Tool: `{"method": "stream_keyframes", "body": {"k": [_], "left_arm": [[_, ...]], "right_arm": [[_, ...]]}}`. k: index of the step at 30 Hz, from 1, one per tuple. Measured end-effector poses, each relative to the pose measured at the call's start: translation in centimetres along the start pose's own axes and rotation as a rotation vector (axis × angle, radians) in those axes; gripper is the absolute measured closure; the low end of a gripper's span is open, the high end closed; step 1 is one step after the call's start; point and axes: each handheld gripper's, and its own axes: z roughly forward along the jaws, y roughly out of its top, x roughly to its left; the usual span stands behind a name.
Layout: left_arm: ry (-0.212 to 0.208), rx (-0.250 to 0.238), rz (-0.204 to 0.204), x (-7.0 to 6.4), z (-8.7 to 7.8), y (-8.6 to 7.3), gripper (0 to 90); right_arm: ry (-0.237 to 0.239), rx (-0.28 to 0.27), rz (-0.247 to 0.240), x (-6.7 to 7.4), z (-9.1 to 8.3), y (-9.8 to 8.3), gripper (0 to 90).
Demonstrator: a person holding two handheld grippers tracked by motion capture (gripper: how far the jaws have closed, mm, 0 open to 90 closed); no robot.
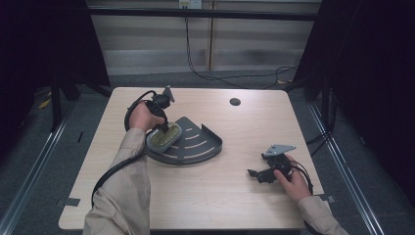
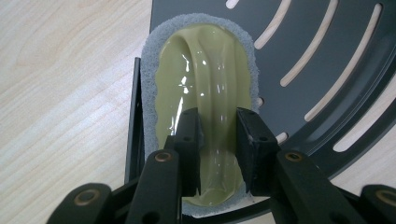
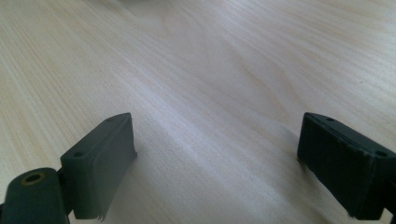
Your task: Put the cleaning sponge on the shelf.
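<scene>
Left hand-held gripper pinching the scrubber's handle on the rack

Scrubber [image 2: 205,93] — oval, grey foam rim, glossy olive plastic top with a raised ridge handle down its middle. Lies at the left corner of the dark grey slotted corner rack [image 1: 195,144], which sits left of centre on the surface [image 1: 220,200].

Left hand-held gripper [image 2: 217,135]: jaws drawn narrow on either side of the ridge handle, pads against its flanks — holding it (how firmly, can't judge). Points down onto the rack from the far-left side.

Right hand-held gripper [image 1: 264,172]: resting low at near right, well apart from the rack, jaws spread wide, nothing between them but bare wood.

Handling, as judgement: scrubber looks light; foam edge soft and would squash, so a poor hold. The plastic ridge is stiff and the natural grip, but shiny, likely slick — take it low and mid-length. Rack looks rigid, probably light enough to shift if dragged against
</scene>
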Motion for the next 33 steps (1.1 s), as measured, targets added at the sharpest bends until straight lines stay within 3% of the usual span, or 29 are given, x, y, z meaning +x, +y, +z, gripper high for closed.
{"method": "stream_keyframes", "body": {"k": [7, 33], "left_arm": [[-0.011, 0.0, -0.018, 0.4, 0.8, -0.6, 71.3], [-0.004, 0.009, -0.004, 0.8, 1.0, -2.1, 70.8]], "right_arm": [[0.001, -0.002, -0.002, 0.0, 0.0, 0.0, 10.5], [0.001, -0.001, 0.0, 0.0, 0.0, 0.0, 10.5]]}}
